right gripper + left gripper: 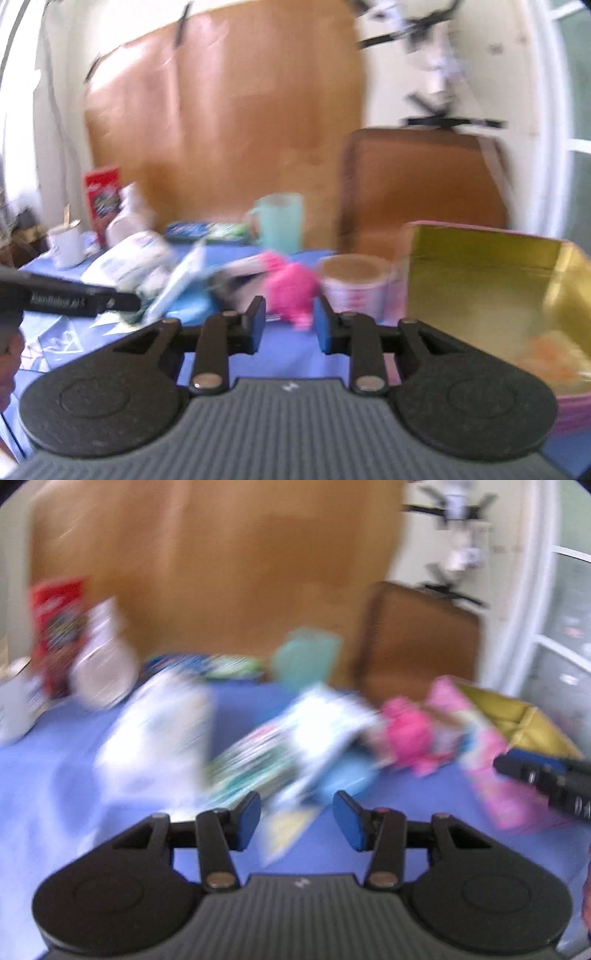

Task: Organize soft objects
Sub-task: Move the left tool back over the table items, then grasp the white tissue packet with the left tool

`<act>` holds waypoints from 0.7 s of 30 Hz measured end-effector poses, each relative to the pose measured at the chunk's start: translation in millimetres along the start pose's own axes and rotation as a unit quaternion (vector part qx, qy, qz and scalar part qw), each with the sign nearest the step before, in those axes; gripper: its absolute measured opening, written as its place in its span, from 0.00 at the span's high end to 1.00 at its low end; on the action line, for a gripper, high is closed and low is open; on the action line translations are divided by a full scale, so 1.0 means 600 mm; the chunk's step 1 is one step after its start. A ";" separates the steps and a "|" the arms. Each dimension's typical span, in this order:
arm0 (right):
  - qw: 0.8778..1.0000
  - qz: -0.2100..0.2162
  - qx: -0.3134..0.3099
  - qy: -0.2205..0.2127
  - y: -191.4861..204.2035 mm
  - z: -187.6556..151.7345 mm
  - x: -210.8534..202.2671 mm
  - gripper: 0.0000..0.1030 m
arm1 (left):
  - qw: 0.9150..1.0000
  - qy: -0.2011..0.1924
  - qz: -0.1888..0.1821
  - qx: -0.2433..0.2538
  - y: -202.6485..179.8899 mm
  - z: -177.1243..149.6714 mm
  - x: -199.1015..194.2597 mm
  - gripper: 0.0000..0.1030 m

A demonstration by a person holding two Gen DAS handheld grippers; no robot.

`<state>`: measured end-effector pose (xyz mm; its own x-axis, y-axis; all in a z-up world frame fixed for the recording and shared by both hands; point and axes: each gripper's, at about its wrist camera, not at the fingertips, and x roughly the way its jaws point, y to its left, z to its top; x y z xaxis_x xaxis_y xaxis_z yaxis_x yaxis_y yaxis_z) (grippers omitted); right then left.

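— Left wrist view: what's the left gripper (297, 818) doing?
— Fingers apart, nothing between them, above the blue table (55, 775); blurred packets (295, 738) lie ahead.
— And the right gripper (289, 321)?
— Fingers narrow, empty; the pink soft toy (291, 288) lies just beyond them, beside the gold-lined box (480, 273).

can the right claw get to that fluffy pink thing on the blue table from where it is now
Probably yes. The right claw points straight at the pink fluffy thing, jaws apart and empty, with only bare blue table between. The gold-lined box sits off to the side.
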<state>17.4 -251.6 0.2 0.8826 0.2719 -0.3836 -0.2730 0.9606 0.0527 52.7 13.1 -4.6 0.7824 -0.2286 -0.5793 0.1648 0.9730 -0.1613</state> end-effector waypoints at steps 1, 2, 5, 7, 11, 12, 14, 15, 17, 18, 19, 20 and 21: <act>1.000 0.001 -0.002 0.006 0.011 0.002 0.018 0.69 | 1.000 0.006 0.004 -0.014 0.022 -0.010 -0.002 0.58; 1.000 0.006 0.003 0.013 0.018 0.005 0.035 0.69 | 1.000 0.011 0.007 -0.028 0.044 -0.018 -0.003 0.58; 0.997 0.033 0.051 0.038 0.028 0.024 0.076 0.67 | 0.998 0.013 0.017 -0.054 0.091 -0.039 -0.014 0.58; 0.996 0.057 0.060 0.041 0.054 0.034 0.089 0.65 | 0.998 0.009 0.014 -0.066 0.109 -0.041 -0.017 0.57; 0.993 0.069 0.081 0.051 0.086 0.054 0.125 0.56 | 0.996 0.009 0.004 -0.084 0.132 -0.049 -0.020 0.58; 0.992 0.069 0.084 0.060 0.089 0.056 0.137 0.58 | 0.996 0.011 0.000 -0.087 0.135 -0.049 -0.020 0.57; 0.990 0.070 0.089 0.078 0.092 0.057 0.148 0.83 | 0.996 0.013 -0.005 -0.091 0.139 -0.050 -0.018 0.57; 0.990 0.072 0.098 0.075 0.090 0.054 0.141 0.84 | 0.996 0.012 -0.007 -0.091 0.139 -0.052 -0.020 0.57; 0.990 0.072 0.105 0.062 0.082 0.046 0.114 0.85 | 0.995 0.014 -0.014 -0.095 0.137 -0.054 -0.021 0.57; 0.990 0.068 0.108 0.054 0.076 0.040 0.096 0.85 | 0.995 0.015 -0.019 -0.094 0.133 -0.054 -0.022 0.58; 0.991 0.064 0.111 0.046 0.068 0.031 0.074 0.86 | 0.995 0.016 -0.024 -0.094 0.129 -0.054 -0.022 0.57; 0.991 0.057 0.113 0.041 0.059 0.021 0.055 0.92 | 0.995 0.018 -0.031 -0.093 0.122 -0.054 -0.022 0.57; 0.992 0.047 0.115 0.037 0.052 0.004 0.028 0.98 | 0.995 0.020 -0.037 -0.091 0.115 -0.054 -0.022 0.57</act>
<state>24.6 -217.1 -2.6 0.8243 0.3640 -0.4336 -0.2502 0.9213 0.2978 34.5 82.0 -33.8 0.7474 -0.3044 -0.5905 0.1076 0.9326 -0.3446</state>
